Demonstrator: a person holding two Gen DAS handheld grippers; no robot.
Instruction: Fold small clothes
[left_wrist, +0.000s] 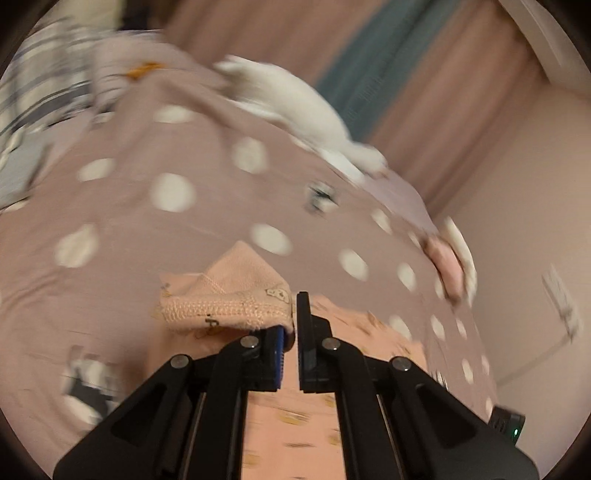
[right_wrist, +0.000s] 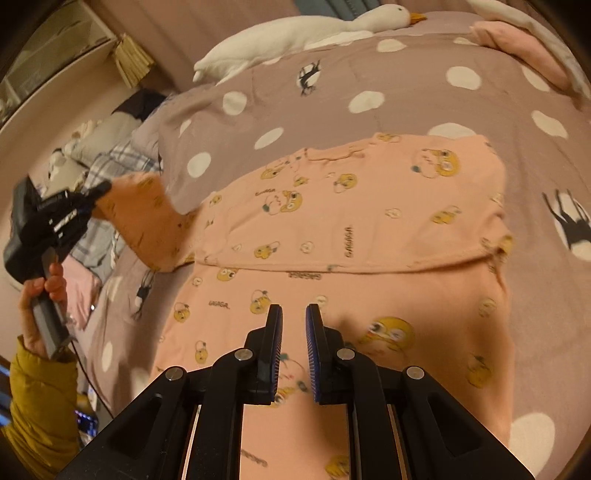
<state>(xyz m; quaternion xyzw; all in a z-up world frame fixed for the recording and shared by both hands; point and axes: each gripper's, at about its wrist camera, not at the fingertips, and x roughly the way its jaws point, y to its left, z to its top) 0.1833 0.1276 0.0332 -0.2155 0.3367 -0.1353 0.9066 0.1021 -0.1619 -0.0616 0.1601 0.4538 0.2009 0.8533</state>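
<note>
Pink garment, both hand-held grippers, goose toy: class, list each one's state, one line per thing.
Pink garment: flat on bedspread, partly folded, sleeve lifted.
Left hand-held gripper: shut on the sleeve's cuff.
Right hand-held gripper: nearly shut, holding nothing.
Goose toy: lying on its side.

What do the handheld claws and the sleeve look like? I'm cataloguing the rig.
Both claws, left and right, are matte black linkages with silver rivets and blue ribbed pads. The left one has a grey handle with a dark cable. The padded sleeve is mustard yellow.

1 pink garment (right_wrist: 354, 229), 1 goose plush (right_wrist: 303, 33), 2 grippers (left_wrist: 291, 325) (right_wrist: 294, 321)
</note>
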